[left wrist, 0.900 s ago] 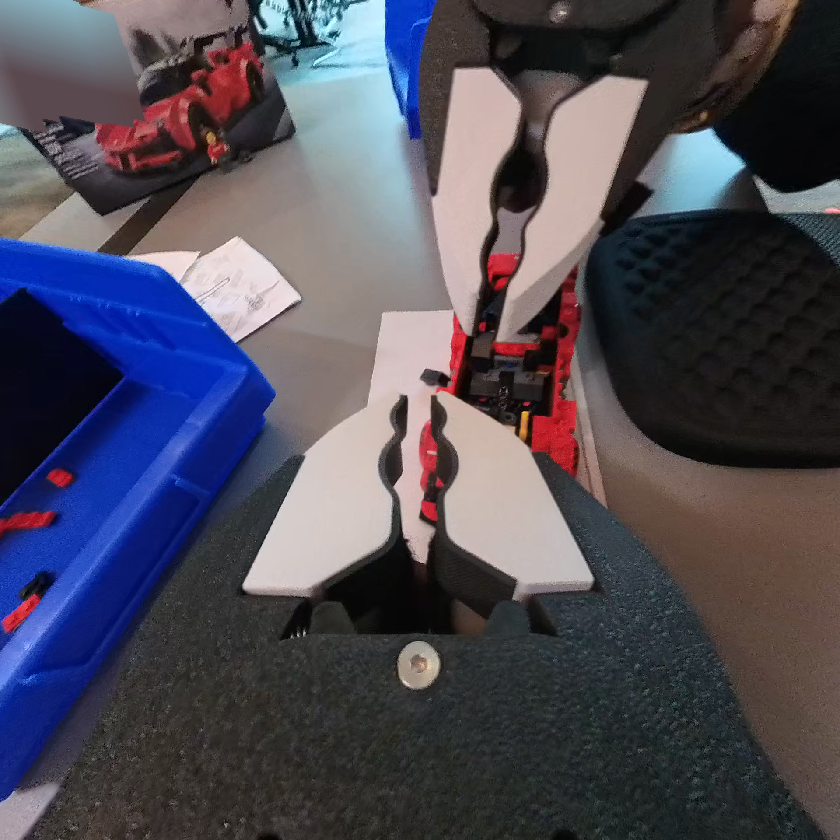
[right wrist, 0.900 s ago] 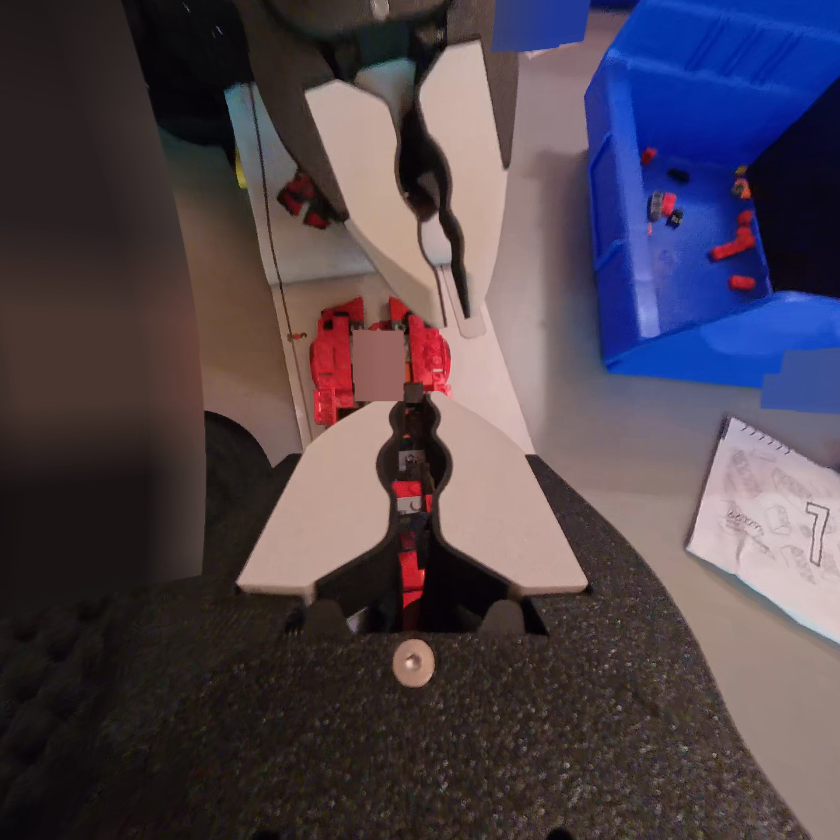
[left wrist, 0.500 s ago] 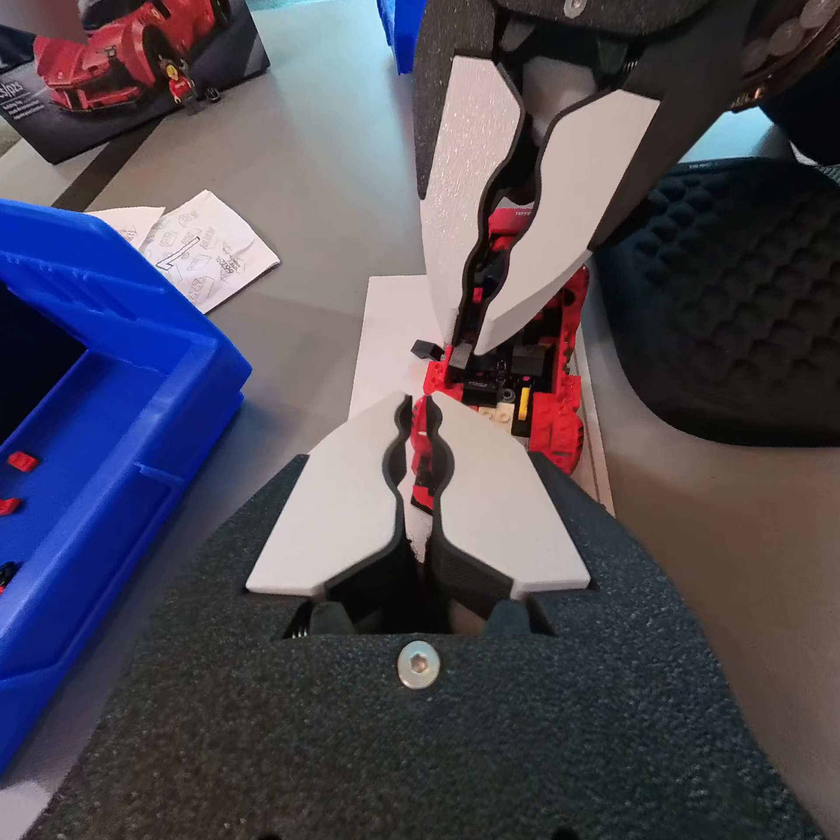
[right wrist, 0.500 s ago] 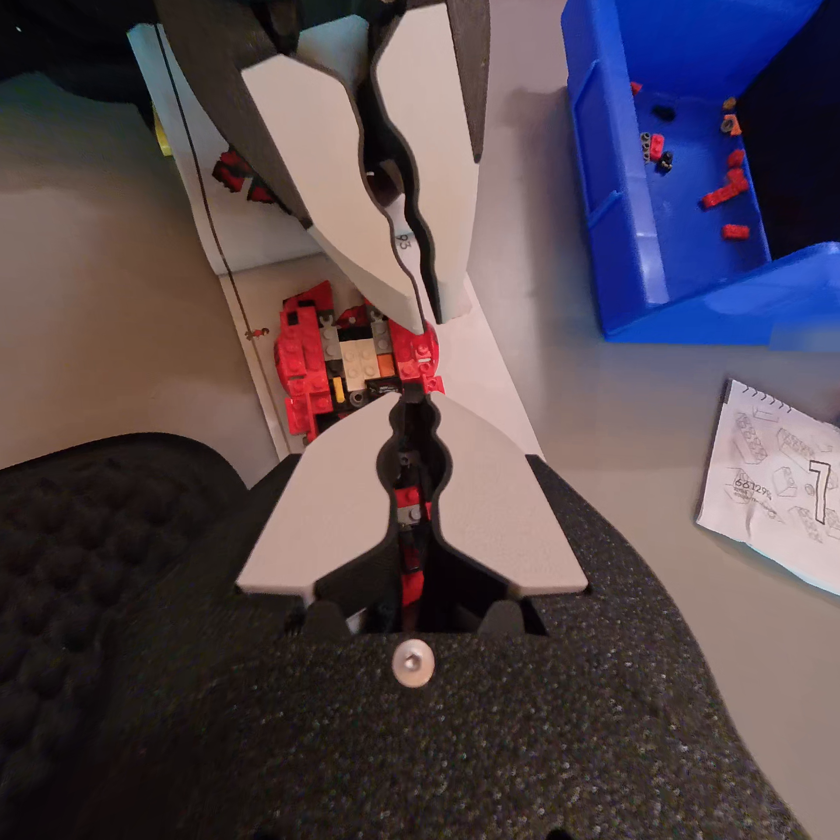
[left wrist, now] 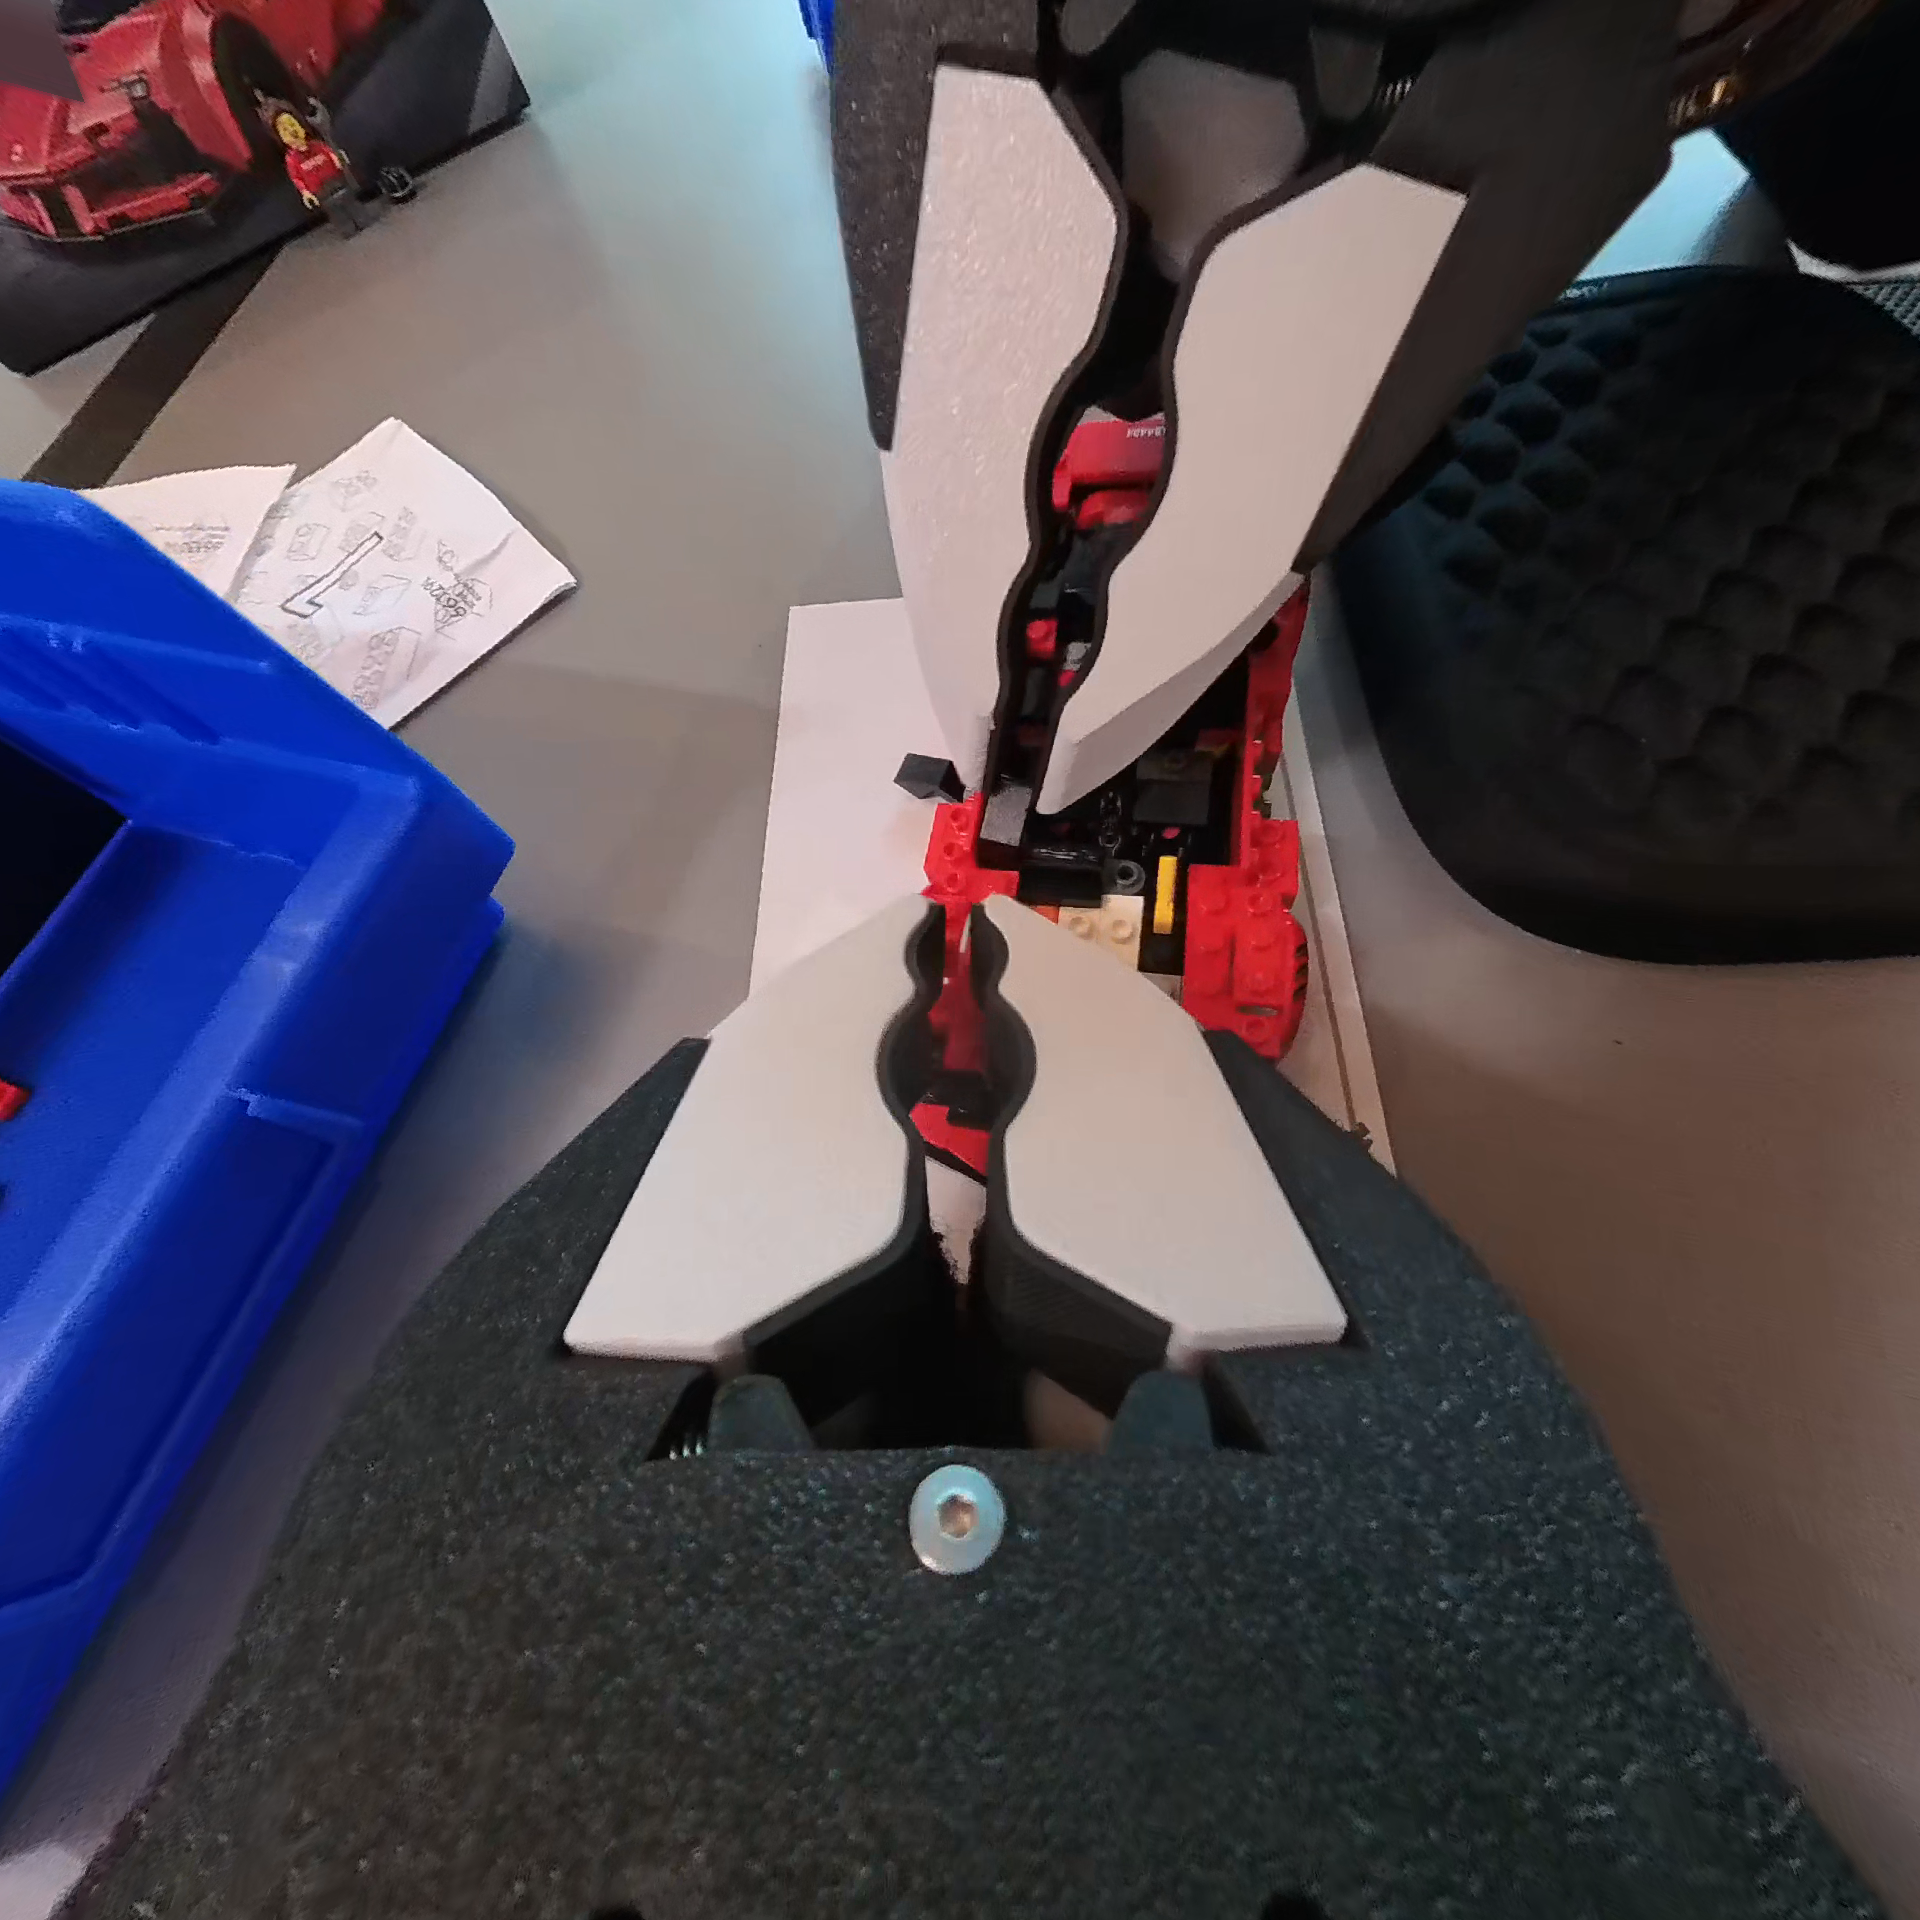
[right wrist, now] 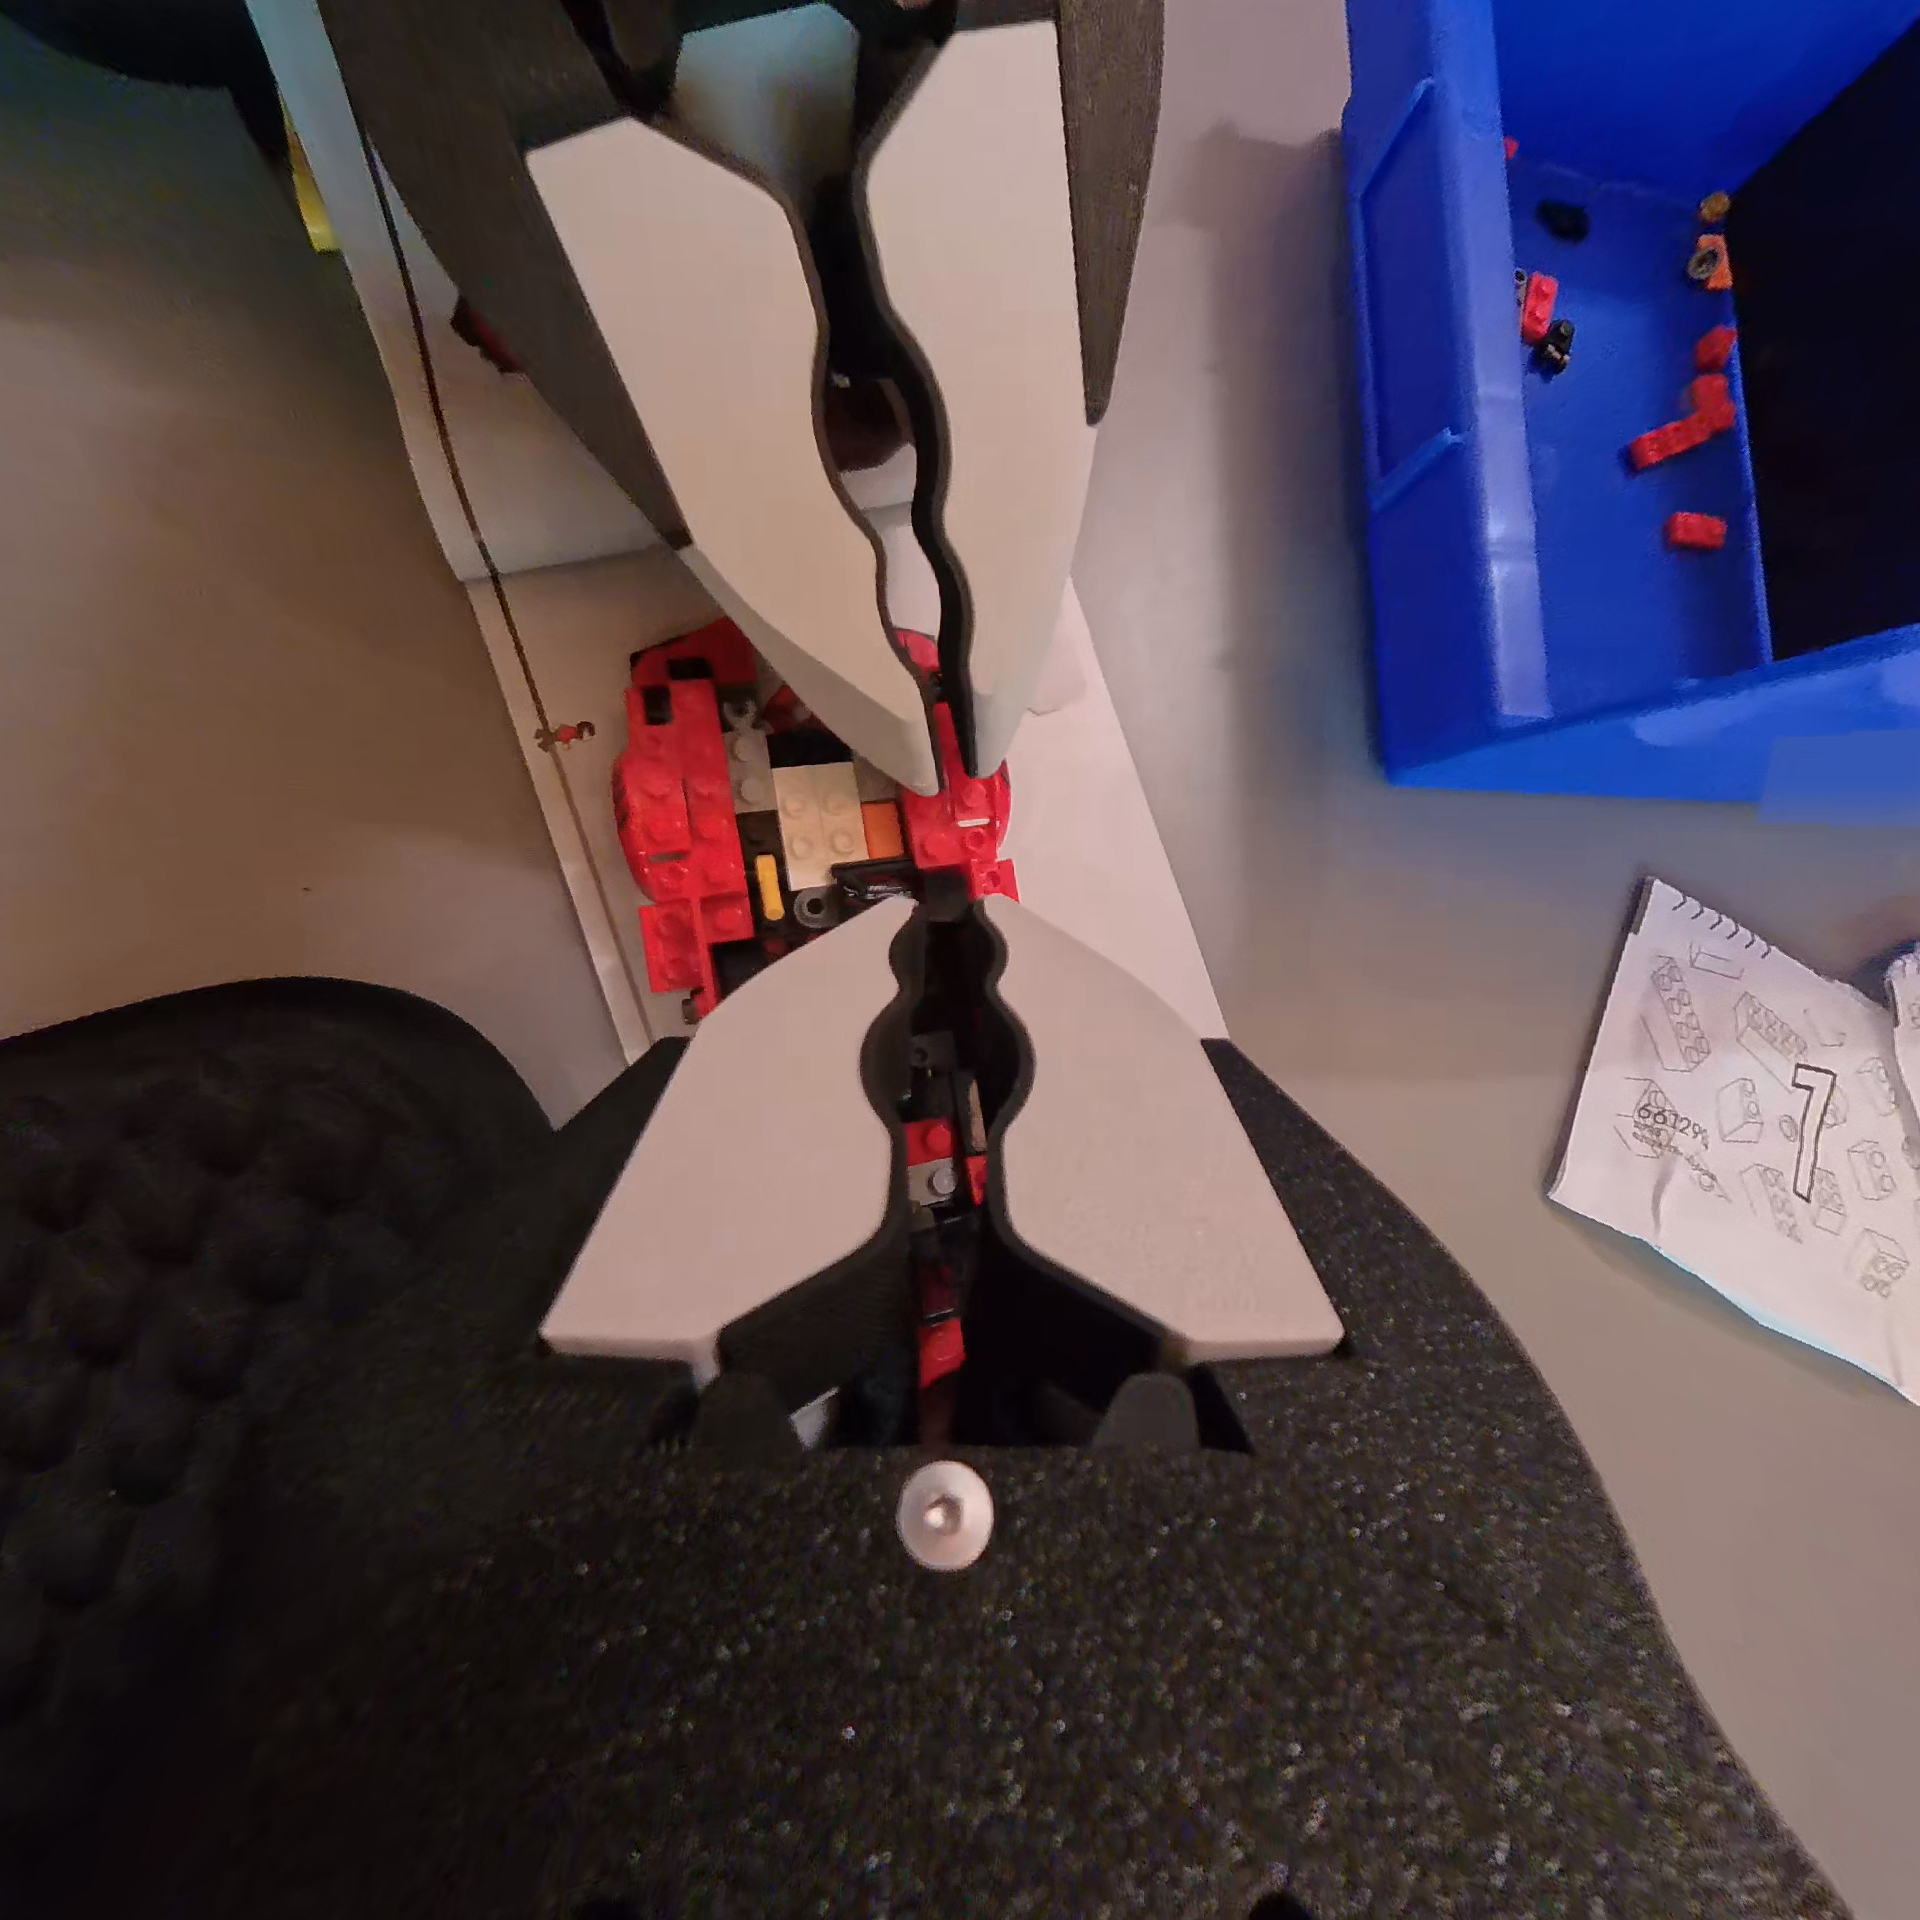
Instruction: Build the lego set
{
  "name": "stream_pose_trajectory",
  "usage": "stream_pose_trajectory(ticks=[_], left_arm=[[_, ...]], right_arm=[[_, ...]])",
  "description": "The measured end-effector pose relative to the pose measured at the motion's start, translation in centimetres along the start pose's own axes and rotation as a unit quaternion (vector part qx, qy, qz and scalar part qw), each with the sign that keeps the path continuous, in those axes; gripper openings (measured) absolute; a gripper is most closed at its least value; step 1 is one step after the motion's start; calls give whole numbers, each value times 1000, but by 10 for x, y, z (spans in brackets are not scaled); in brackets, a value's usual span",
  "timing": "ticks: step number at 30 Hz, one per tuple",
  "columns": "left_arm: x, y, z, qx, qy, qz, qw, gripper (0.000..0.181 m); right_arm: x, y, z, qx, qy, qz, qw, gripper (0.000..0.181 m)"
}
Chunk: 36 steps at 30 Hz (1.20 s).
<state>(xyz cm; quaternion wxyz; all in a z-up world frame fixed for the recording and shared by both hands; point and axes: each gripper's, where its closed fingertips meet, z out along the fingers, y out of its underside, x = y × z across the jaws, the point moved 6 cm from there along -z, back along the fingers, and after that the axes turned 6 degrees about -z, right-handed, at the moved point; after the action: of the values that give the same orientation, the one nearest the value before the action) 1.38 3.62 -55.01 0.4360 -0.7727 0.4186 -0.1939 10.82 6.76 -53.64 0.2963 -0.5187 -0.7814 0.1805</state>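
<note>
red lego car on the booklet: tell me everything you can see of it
The red lego car is a half-built model of glossy plastic bricks: red studded sides, an open middle showing black, white, orange and yellow pieces. It lies flat on the white instruction booklet, beside a black textured cushion. The left gripper and right gripper meet it from opposite ends, nearly closed, tips at one red edge. Whether either clamps it is unclear. No wheels visible.
</note>
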Motion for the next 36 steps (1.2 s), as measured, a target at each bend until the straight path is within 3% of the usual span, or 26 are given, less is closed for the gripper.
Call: stream_pose_trajectory(ticks=[14, 21, 36], left_arm=[[1, 2, 2, -8, 9, 0, 1000, 3], [1, 2, 2, -8, 9, 0, 1000, 3], [1, 2, 2, -6, 11, -2, 1000, 3]], right_arm=[[-1, -5, 3, -78, 9, -14, 997, 7], [-5, -11, 5, -139, 37, -68, 987, 8], [-6, -12, 7, -151, 49, -78, 984, 9]])
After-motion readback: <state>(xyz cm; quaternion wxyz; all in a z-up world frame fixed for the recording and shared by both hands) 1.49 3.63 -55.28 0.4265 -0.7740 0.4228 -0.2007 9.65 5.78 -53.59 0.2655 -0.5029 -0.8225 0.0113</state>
